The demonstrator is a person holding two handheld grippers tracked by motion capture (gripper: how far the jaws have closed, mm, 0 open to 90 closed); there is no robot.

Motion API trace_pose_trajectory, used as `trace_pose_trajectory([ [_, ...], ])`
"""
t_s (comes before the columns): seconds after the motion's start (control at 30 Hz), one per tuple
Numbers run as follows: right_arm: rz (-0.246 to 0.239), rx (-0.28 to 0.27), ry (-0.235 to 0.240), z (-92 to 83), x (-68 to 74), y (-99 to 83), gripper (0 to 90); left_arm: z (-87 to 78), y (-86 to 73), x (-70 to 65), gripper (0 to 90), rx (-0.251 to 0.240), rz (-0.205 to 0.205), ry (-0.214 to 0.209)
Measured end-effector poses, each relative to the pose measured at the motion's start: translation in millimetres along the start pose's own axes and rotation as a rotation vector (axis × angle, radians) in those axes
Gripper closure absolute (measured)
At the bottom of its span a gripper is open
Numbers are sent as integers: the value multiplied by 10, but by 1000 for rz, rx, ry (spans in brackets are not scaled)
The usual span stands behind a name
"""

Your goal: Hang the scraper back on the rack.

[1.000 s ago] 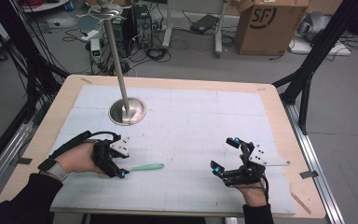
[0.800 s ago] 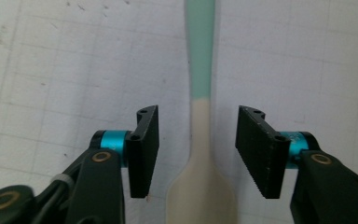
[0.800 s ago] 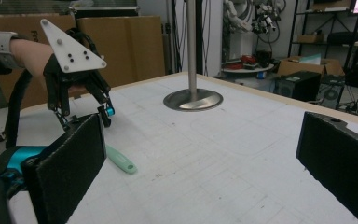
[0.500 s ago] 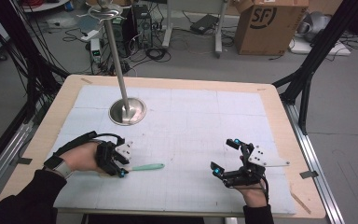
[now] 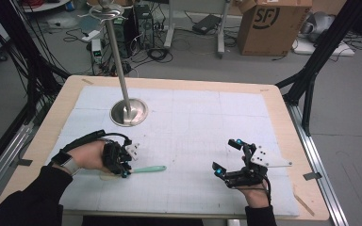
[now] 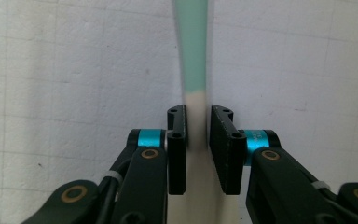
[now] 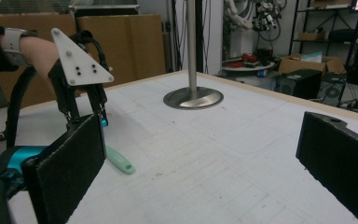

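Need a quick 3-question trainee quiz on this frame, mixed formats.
1. True or false: the right gripper holds the mint-and-cream tool.
2. The left gripper fingers straddle which part of the tool: A) mint end, B) cream end, C) middle?
3. What stands on the round base at the far left of the table?

Key: 1 false, its fingers stand wide open over bare mat. 2 B. 3 A metal pole.

- The left gripper sits a little lower toward 6 o'clock than before, right over the cream end of the green-handled utensil.
- Its jaws have just been closing around that cream end.
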State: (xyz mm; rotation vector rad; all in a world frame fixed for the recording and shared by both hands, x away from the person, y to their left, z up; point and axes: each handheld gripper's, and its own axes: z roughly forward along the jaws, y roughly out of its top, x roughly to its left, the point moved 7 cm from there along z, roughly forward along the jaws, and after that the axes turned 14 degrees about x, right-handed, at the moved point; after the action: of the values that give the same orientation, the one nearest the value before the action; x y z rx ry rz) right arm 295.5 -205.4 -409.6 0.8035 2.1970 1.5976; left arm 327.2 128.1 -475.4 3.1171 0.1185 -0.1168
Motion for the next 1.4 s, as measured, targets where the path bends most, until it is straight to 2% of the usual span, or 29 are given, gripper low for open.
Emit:
trace_pose_trajectory([
  [0.1, 4, -4, -6, -15, -25, -3, 5, -2, 0, 11, 798, 3, -1, -12],
  [0.17, 4, -5, -6, -12, -32, -2, 5, -4, -4, -5, 803, -2, 18, 12],
  [0.23, 2, -3, -8, -8, -35, -2, 5, -12, -8, -16, 803, -12, 17, 28],
  [0.3, 1, 3, -6, 0, -29, -7, 5, -33, -11, -7, 803, -36, -5, 26],
  [0.43, 2, 2, -4, -13, -12, -7, 5, -117, -65, -31, 803, -94, -24, 49],
  [0.5, 3, 1, -7, -17, -15, -7, 5, -171, -101, -43, 803, -135, -47, 64],
  [0.77, -4, 9, -14, -9, -10, -14, 5, -405, -342, -86, 803, -376, -218, 126],
  [0.83, -7, 6, -20, -15, -14, -15, 5, -468, -401, -73, 802, -446, -251, 206],
  [0.93, -5, 9, -23, -26, -14, -25, 5, -529, -486, -85, 802, -531, -287, 278],
  [1.0, -6, 9, -25, -37, -17, -30, 5, -572, -537, -89, 802, -577, -314, 310],
  [1.13, 2, 7, -30, -63, -22, -37, 5, -688, -626, -77, 802, -689, -390, 323],
  [1.17, 4, 7, -30, -68, -21, -38, 5, -753, -679, -58, 802, -733, -423, 349],
  [1.2, 4, 7, -30, -68, -21, -38, 5, -753, -679, -58, 802, -733, -423, 349],
  [1.3, 1, 6, -34, -72, -27, -38, 5, -859, -762, -30, 802, -823, -488, 374],
  [1.4, 4, 11, -35, -75, -24, -50, 5, -932, -837, -5, 803, -878, -533, 382],
])
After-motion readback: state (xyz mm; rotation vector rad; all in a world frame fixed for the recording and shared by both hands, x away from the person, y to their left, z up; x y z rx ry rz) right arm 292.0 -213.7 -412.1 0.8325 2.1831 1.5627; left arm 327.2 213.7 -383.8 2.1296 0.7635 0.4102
